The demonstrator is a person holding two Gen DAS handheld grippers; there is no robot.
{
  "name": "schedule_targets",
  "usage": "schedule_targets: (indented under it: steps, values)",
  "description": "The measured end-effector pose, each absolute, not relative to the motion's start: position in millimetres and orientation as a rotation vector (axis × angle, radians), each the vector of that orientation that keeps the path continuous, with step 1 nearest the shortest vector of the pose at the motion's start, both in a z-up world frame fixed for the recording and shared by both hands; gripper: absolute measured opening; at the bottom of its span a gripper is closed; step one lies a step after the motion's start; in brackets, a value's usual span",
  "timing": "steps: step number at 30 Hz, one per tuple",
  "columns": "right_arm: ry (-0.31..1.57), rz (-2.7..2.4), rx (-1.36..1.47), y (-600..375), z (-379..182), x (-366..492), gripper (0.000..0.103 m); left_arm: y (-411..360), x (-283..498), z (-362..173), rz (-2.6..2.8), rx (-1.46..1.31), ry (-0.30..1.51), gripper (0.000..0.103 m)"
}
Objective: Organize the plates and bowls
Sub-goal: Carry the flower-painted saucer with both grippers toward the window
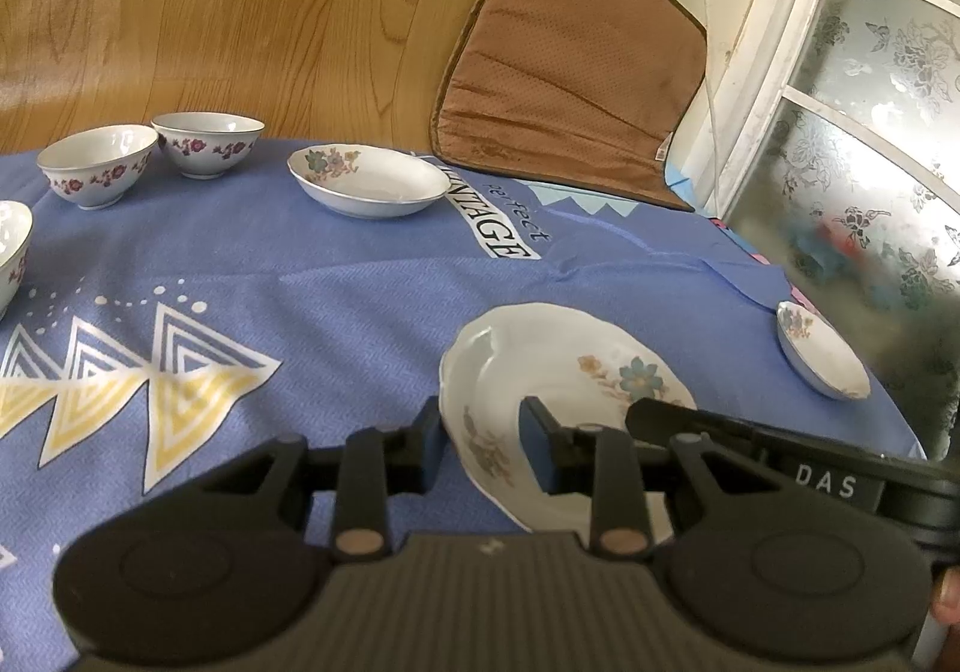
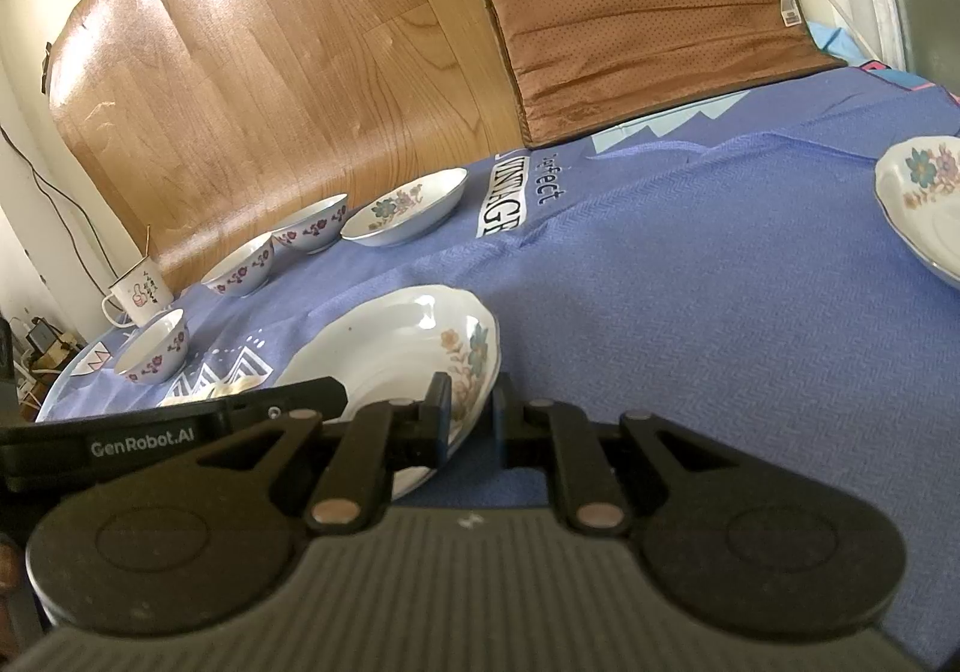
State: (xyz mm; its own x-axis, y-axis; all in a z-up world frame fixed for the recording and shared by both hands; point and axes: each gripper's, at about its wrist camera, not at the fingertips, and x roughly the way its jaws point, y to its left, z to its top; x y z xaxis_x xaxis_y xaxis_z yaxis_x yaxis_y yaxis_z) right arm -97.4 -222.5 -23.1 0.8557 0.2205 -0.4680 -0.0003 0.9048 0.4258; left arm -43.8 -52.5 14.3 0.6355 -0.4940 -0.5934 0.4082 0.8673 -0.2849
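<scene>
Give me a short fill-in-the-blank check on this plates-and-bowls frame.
The large plate has its rim ____ the fingers of the left gripper and of the right gripper.
____ small red-flowered bowls stand on the blue cloth.
The cushion at the cloth's far edge is ____.
Missing: between; three; brown.

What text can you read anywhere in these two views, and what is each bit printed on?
"perfect" and "VINTAGE": blue tablecloth, white band.
"DAS": right gripper body, seen from the left wrist.
"GenRobot.AI": left gripper body, seen from the right wrist.
Mug characters: too small.
Brown cushion tag: blurred.
</scene>
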Motion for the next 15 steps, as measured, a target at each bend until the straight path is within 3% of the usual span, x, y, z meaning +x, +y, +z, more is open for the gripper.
schedule_targets:
  steps: [15]
  values:
    - [0.503,0.117,0.430,-225.3,-23.2,-101.0,0.017,-53.3,-43.2,18.6,-0.523,-0.136,0.714,0.027]
